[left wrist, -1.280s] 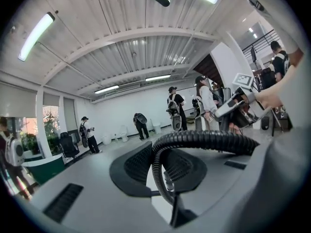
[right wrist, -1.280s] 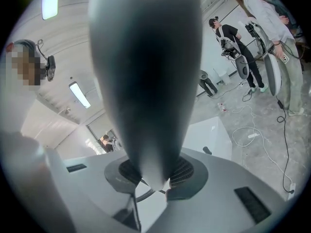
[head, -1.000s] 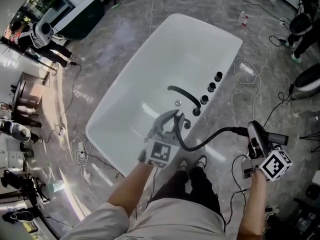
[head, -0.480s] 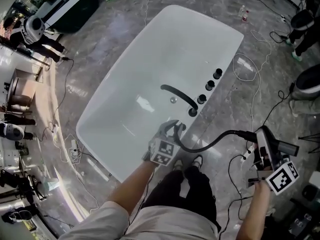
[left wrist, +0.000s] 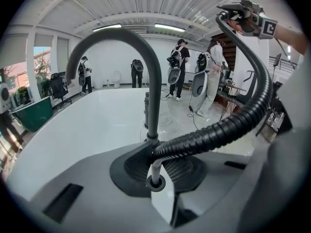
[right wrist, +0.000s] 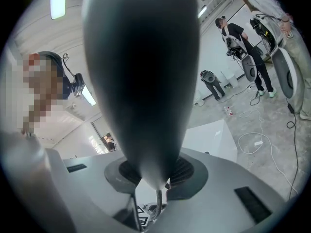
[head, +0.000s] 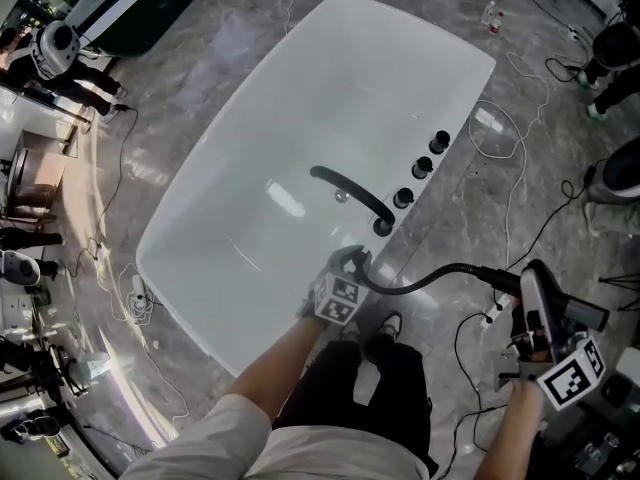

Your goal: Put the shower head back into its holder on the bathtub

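Two tongs are both occupied. The left tongs (head: 350,268) clamp the black ribbed hose (head: 430,278) right at the near rim of the white bathtub (head: 350,88). In the left gripper view their pads are closed on the hose just above the point where its thin metal core meets a small dark ring (left wrist: 156,182). The arched black spout (left wrist: 146,57) rises just behind.

From the rim the hose curves out to the right over the grey marbled floor (head: 230,38) to the black shower head (head: 532,290). The right tongs (head: 540,333) grip it well apart from the tub. In the right gripper view the head fills the middle, its narrow end pinched between both pads.

Three round black knobs (head: 422,166) sit along the rim beyond the spout. White cables (head: 500,138) trail across the floor, and several people (left wrist: 177,69) stand in the background.
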Available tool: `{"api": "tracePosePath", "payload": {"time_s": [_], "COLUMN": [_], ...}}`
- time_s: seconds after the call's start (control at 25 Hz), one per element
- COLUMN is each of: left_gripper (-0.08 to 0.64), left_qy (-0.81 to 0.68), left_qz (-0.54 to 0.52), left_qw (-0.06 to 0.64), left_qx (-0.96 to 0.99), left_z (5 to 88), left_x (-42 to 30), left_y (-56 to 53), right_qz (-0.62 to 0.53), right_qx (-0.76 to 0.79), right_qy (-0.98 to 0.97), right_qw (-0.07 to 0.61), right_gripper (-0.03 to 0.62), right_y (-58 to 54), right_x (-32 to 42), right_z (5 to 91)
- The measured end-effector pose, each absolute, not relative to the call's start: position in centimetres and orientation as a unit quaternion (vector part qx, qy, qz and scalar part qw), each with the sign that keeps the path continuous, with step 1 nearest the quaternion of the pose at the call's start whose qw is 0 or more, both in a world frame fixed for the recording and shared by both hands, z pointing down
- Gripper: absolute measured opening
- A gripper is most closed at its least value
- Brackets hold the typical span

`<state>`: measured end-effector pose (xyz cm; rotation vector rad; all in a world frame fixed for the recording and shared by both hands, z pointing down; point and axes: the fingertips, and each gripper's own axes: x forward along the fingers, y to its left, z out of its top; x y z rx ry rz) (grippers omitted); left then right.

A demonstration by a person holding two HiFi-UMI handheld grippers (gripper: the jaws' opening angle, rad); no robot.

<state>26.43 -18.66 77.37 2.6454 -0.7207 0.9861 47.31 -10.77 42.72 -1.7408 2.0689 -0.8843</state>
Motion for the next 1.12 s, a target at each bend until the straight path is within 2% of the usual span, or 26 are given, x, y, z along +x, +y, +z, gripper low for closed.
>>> {"api": "tracePosePath", "payload": {"time_s": [0.36,0.6,0.8,1.12], "left_gripper": [0.054,0.054,0.087,0.087], "left_qy": [-0.228,-0.214,-0.203,-0.212], "left_qz": [0.364,0.377,0.378,0.345], "left_qw": [0.099,0.085,0.083,0.095], "left_qx": [0.898,0.897,0.899,0.909], "left_z": [83.0,84.4,83.6,78.4], "left_x": [26.1,26.1,26.0,24.4], "left_y": [-18.4,-17.2,-16.6,-15.6], "right_qz": [-0.315,-0.314,-0.313,-0.320], "right_qx": [-0.589,-0.564,-0.546,-0.538], "right_qy": [0.729,0.745,0.761,0.768], "right_qw": [0.152,0.165,0.159,0.137], "right_gripper": [0.113,0.114,0.114,0.112], "right_y": [-12.7,-13.4,-14.3,-15.7], "right_x": [46.3,44.7,42.6,39.1], "right_z": [46.3,44.5,42.9,44.3]}}
